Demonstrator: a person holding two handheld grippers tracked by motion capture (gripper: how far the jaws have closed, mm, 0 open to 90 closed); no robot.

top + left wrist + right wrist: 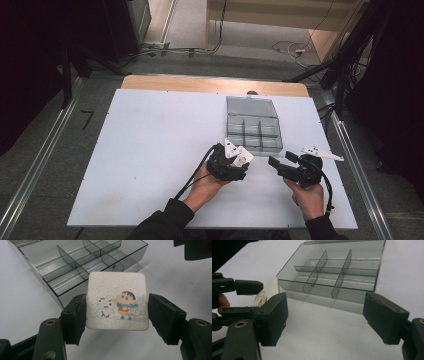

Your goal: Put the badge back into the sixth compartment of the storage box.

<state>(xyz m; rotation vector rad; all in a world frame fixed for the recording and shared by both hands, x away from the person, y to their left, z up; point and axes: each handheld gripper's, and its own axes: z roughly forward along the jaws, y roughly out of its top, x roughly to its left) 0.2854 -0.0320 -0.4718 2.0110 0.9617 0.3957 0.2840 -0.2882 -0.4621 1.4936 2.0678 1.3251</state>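
A white square tile (117, 300) with a cartoon of a child and a snowman sits between the jaws of my left gripper (117, 313), which is shut on its two side edges and holds it above the table. From above, the tile (243, 158) is just in front of the clear grey compartment box (252, 131), near its front left corner. My right gripper (275, 163) stands open to the right of it, a little above the table, with nothing between its jaws. In the right gripper view, the right gripper (329, 315) faces the box's front wall (322, 291). The tile (265, 293) is at the left there.
The box has several open compartments, and its lid (250, 105) lies folded back behind it. A white board (150, 150) covers the table. Metal rails (35, 170) run along both sides, and cables (295, 50) lie on the floor beyond.
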